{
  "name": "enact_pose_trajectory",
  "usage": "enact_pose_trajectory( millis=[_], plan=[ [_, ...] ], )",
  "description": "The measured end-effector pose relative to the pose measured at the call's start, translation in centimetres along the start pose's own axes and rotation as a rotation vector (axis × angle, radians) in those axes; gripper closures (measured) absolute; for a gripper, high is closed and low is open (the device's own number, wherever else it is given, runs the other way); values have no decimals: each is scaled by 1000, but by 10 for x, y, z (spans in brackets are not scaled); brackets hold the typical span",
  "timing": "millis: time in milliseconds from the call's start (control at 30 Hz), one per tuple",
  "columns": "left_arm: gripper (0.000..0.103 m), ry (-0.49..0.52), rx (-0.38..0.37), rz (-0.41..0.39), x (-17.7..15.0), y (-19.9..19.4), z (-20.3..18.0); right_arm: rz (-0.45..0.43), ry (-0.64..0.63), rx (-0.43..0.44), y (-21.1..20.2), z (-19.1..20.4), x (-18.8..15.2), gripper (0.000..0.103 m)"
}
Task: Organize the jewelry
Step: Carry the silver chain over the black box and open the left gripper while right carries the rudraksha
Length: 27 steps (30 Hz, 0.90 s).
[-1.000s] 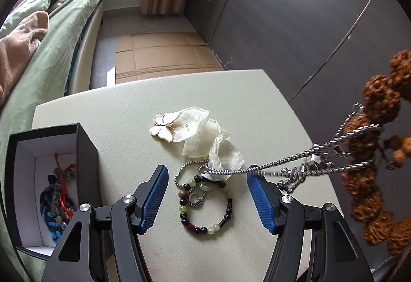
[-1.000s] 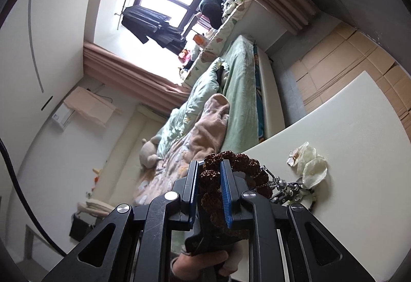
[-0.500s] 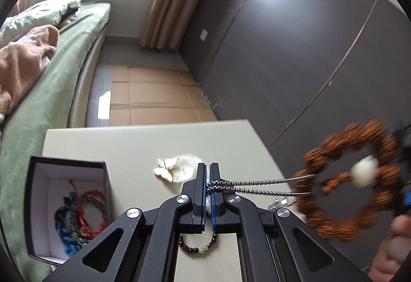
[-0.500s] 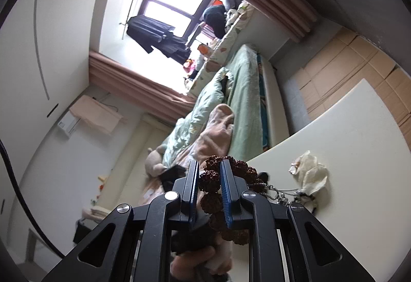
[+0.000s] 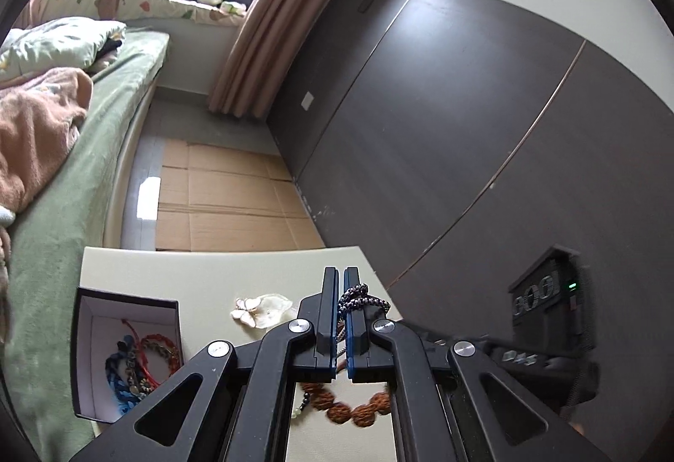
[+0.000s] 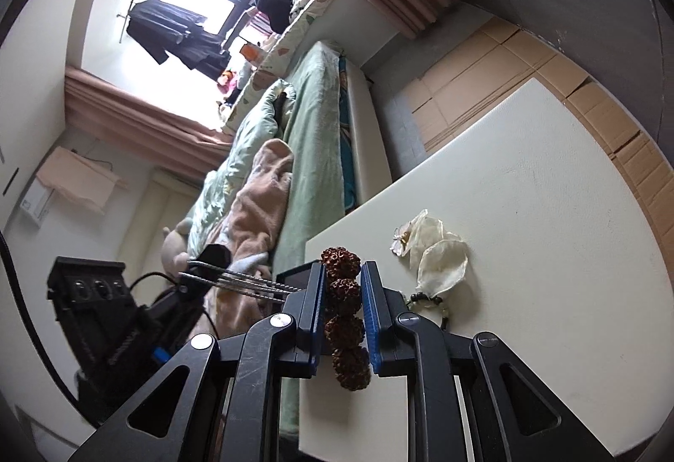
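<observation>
My left gripper (image 5: 341, 272) is shut on a silver chain (image 5: 363, 300), whose loops bunch beside its right pad, above the cream table (image 5: 202, 272). My right gripper (image 6: 342, 272) is shut on a brown knobbly-bead bracelet (image 6: 343, 293); the bracelet's lower arc (image 5: 354, 412) hangs under the left gripper's frame. In the right wrist view the chain (image 6: 248, 284) runs taut from the bracelet to the left gripper's tip (image 6: 210, 255). An open black box (image 5: 82, 352) at the table's left holds red and blue bracelets (image 5: 139, 361).
A butterfly brooch with pale gauze pouches (image 5: 261, 308) lies mid-table, and the pouches (image 6: 438, 255) show beside a dark-and-green bead bracelet (image 6: 425, 300). A green bed (image 5: 63, 188) runs along the left. Flattened cardboard (image 5: 227, 201) covers the floor beyond the table.
The left gripper shut on the silver chain and rose, tipping up from the table. The brown bracelet swung from the right side to beneath it. The right gripper sank slightly.
</observation>
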<state>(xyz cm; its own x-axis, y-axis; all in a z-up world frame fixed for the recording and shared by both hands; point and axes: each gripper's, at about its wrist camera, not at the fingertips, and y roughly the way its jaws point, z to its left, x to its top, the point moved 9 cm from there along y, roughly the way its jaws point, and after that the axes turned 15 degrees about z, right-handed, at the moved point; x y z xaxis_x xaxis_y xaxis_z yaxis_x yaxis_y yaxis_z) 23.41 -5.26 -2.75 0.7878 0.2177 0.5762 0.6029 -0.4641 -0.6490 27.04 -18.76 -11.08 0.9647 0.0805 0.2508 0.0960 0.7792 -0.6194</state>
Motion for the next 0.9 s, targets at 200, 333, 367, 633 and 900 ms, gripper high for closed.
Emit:
enact_pose_trajectory(
  millis=[200, 333, 367, 633, 900],
  plan=[
    [101, 6, -22, -87, 11, -41, -6, 47, 12, -95, 23, -10, -4, 86],
    [101, 4, -15, -143, 20, -66, -4, 52, 8, -84, 23, -8, -5, 96],
    [101, 4, -11, -158, 22, -73, -3, 48, 2, -82, 22, -6, -5, 96],
    [101, -14, 30, -204, 26, -96, 14, 102, -42, -293, 37, -17, -11, 95],
    [101, -55, 52, -195, 24, -95, 35, 164, -23, -539, 47, -60, -13, 44]
  ],
)
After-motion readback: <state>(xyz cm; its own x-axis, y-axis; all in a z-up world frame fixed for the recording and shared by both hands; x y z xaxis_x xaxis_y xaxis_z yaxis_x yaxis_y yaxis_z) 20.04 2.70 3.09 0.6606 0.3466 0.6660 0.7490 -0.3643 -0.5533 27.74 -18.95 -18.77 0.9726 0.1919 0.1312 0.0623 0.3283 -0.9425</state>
